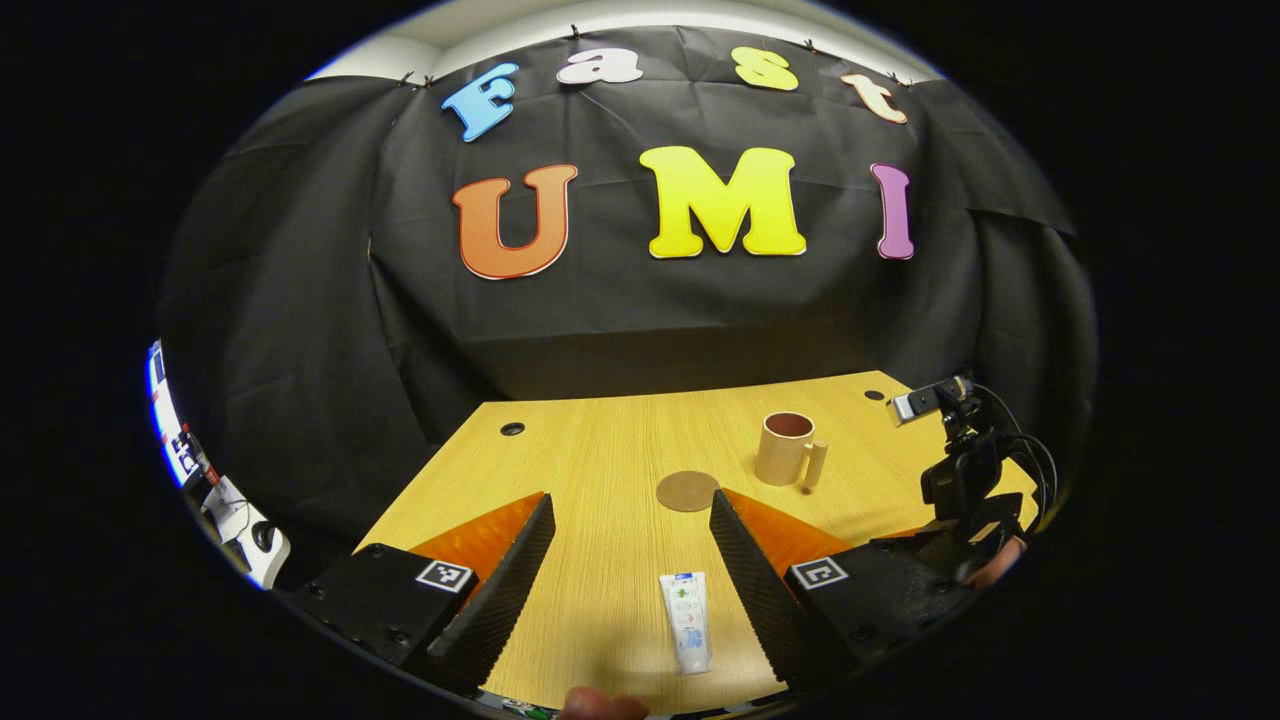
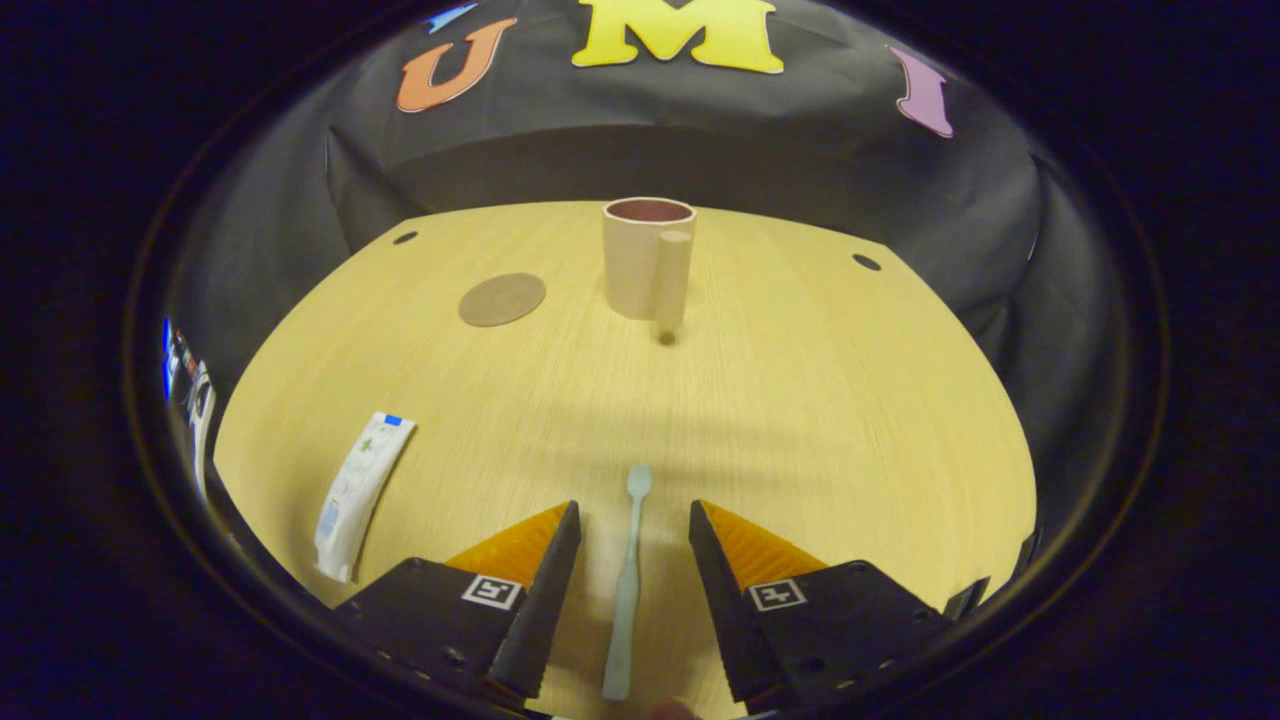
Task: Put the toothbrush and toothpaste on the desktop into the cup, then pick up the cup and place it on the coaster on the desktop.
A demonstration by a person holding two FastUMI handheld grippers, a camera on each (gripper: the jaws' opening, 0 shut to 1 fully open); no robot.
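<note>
We list nothing done: toothpaste (image 1: 687, 622) lies between our left gripper's (image 1: 632, 520) spread jaws, toothbrush (image 2: 626, 580) between our right gripper's (image 2: 628, 525), unpinched. Cup (image 2: 645, 258) and coaster (image 2: 502, 299) stand ahead, apart, on the counter (image 2: 800, 400).

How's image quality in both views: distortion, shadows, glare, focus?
Left gripper view: strong fisheye bowing of the desktop; cup sharp with a small shadow at its handle; toothpaste slightly soft. Right gripper view: same curvature, soft shadow bands across the wood near the toothbrush; coaster clear, no harsh glare.

Toothpaste (image 1: 687, 620) print too small; no legible text.
</note>
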